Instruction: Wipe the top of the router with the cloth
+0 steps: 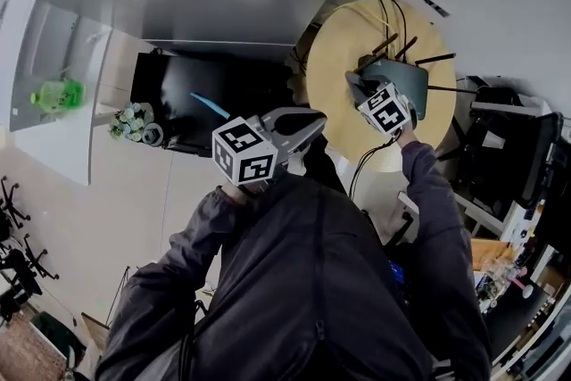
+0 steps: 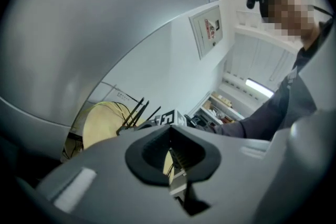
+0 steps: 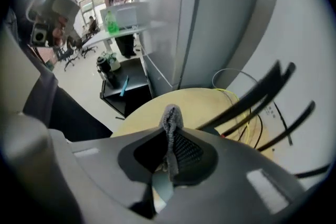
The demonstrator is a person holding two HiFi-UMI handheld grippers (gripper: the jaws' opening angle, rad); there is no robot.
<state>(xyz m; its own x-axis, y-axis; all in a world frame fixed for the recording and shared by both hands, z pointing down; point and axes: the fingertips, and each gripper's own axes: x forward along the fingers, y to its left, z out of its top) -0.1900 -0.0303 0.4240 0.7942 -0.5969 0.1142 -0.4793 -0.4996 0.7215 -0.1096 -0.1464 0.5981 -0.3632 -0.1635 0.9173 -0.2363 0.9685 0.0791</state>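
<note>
Green bottle (image 1: 59,94) on a white surface far left, then a low black cart (image 1: 178,94) on the floor. Left gripper (image 1: 314,124) is held up in front of the person's chest, off the left edge of the round table (image 1: 337,58) and well apart from the router. Its jaws are pressed together with nothing between them, as the left gripper view confirms (image 2: 169,131).

Round table is pale yellow wood, with cables running over its far side. Right gripper (image 1: 359,87) reaches over the table at the router's near-left edge. Its jaws are pinching the grey cloth (image 3: 171,117), a fold of which sticks up past the tips (image 3: 170,136). Cannot tell whether the cloth touches the router.

Router (image 1: 406,78) sits on the right part of the table, a dark grey body with several black antennas (image 3: 252,99) fanning outward.
</note>
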